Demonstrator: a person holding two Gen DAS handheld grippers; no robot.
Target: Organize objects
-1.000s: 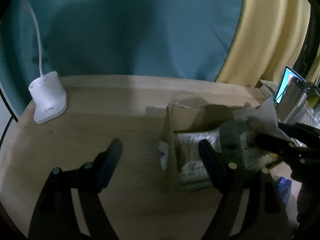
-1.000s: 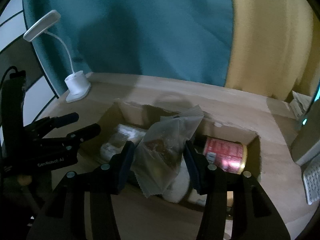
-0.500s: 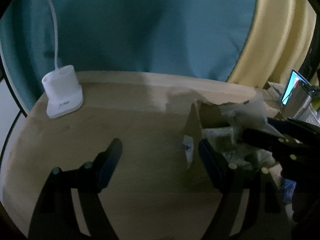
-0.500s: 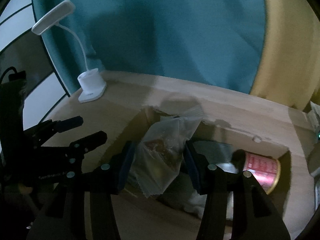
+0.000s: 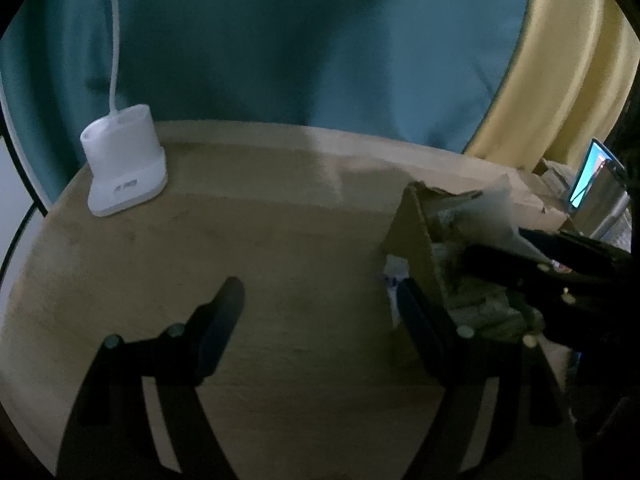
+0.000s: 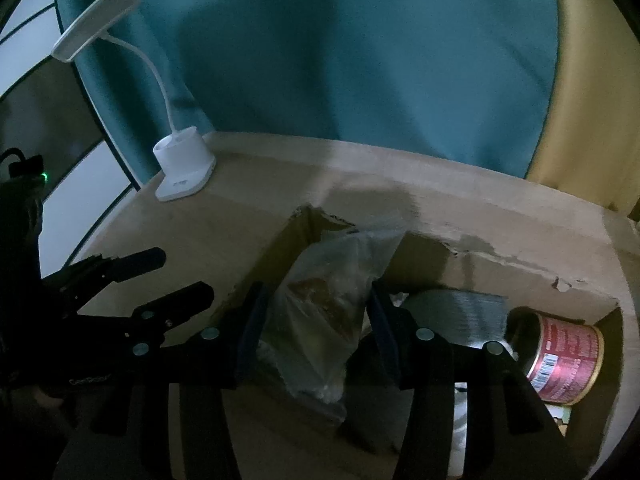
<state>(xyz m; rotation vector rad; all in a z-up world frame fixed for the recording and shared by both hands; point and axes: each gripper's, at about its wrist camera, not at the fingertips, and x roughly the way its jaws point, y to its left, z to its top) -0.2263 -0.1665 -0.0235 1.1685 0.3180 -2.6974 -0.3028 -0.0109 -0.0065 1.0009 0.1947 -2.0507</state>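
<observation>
My right gripper (image 6: pixel 316 304) is shut on a clear plastic bag (image 6: pixel 328 296) with brown contents, held over the left end of an open cardboard box (image 6: pixel 520 264). The box holds a red can (image 6: pixel 564 360) on its side, a dark grey packet (image 6: pixel 456 316) and white packaging. My left gripper (image 5: pixel 320 304) is open and empty over the bare wooden table, just left of the box (image 5: pixel 416 236). It also shows in the right wrist view (image 6: pixel 160 280). The bag shows blurred in the left wrist view (image 5: pixel 492 212).
A white desk lamp (image 6: pixel 180 168) stands at the table's back left, also in the left wrist view (image 5: pixel 124 168). A teal curtain (image 6: pixel 340 60) and a yellow one (image 6: pixel 592 80) hang behind. A lit screen (image 5: pixel 592 172) and a metal object sit far right.
Both grippers have shifted left. The right gripper has carried the bag from the box's middle toward its left end. The left gripper has moved off the box and stays open.
</observation>
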